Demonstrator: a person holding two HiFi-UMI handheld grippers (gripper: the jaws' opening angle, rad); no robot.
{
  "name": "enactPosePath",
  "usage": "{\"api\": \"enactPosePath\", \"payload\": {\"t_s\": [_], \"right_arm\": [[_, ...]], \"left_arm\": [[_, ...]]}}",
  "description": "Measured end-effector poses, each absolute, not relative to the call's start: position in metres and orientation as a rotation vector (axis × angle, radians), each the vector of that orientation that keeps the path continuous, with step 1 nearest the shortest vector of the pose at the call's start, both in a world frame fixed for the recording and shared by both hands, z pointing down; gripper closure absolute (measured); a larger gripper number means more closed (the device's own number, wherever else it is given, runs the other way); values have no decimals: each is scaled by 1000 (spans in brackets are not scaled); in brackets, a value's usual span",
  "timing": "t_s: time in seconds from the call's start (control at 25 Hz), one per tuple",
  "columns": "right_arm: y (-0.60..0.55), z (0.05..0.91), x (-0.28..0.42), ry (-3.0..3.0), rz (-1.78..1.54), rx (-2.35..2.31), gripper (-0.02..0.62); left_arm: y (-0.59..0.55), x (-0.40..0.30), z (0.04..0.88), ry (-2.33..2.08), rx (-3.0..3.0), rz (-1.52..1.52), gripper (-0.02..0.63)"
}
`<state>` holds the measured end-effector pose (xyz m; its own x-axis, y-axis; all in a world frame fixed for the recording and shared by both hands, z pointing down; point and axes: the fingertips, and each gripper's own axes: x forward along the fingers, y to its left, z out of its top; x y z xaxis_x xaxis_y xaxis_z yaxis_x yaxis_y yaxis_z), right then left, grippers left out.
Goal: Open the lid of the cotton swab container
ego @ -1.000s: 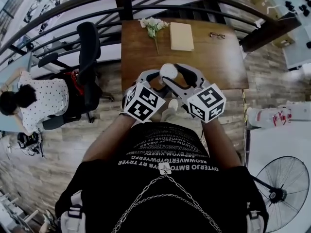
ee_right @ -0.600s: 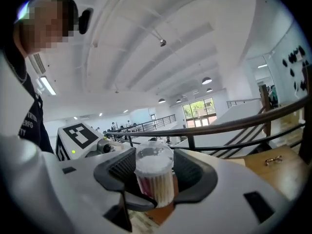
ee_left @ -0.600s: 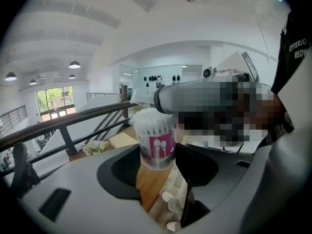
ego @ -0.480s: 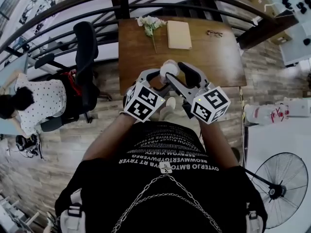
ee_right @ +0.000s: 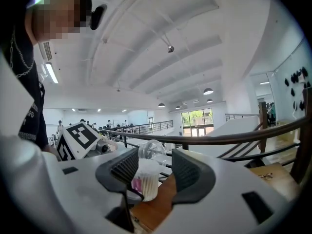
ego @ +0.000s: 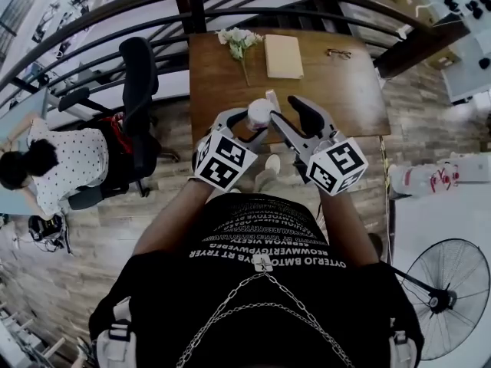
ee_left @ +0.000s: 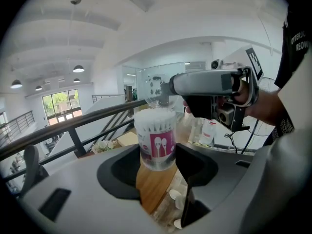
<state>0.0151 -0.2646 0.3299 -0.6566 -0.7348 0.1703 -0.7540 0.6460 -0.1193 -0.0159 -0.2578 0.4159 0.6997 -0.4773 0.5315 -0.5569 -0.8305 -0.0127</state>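
- We have the cotton swab container (ee_left: 156, 138) clenched upright between the jaws of the left gripper (ee_left: 158, 162). It is held in the air above the near edge of the wooden table (ego: 222, 75), not resting on it.
- Its clear lid (ee_left: 155, 87) looks tipped up off the rim, leaning toward the table's far side. We cannot tell whether a hinge joins it to the container.
- The right gripper (ee_right: 156, 167) is at lid height, also above the table's near edge. Its jaws have just been closing and the lid stands between them, but the pads do not look pressed on it, so we read it as released.
- We judge the step in hand to be swinging the lid fully back.
- We should nip only the lid's edge, since thin clear plastic is likely to flex and slip.
- The left grip sits low on the body, which leaves the rim free, and it should be firm enough to stop twisting.
- We should lift in a gentle arc, because a jerk could spill swabs onto the table.
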Motion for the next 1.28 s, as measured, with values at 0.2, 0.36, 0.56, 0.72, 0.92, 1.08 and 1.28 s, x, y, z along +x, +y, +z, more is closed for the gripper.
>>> {"api": "enactPosePath", "payload": {"t_s": [0.2, 0.36, 0.56, 0.72, 0.92, 1.08, 1.28], "right_arm": [[-263, 324, 23, -2741, 247, 1262, 459], [-263, 330, 23, -2762, 322, 1258, 472], [-266, 345, 20, -2805, 518, 1243, 471], [-273, 357, 19, -2795, 593, 1225, 444], [-275, 367, 20, -2719, 513, 1210, 407], [-272, 367, 29, -2690, 452, 1245, 407], [-263, 373, 62, -2585, 273, 1348, 512]], "left_arm": [[-261, -25, 408, -900, 2741, 774, 365], [-260, -33, 407, -936, 2725, 781, 364], [-259, -44, 413, -985, 2693, 797, 364], [-264, -52, 415, -1025, 2675, 806, 364], [-270, -72, 408, -1110, 2642, 768, 364], [-275, -94, 402, -1187, 2613, 745, 364], [-281, -114, 398, -1264, 2606, 676, 364]]}}
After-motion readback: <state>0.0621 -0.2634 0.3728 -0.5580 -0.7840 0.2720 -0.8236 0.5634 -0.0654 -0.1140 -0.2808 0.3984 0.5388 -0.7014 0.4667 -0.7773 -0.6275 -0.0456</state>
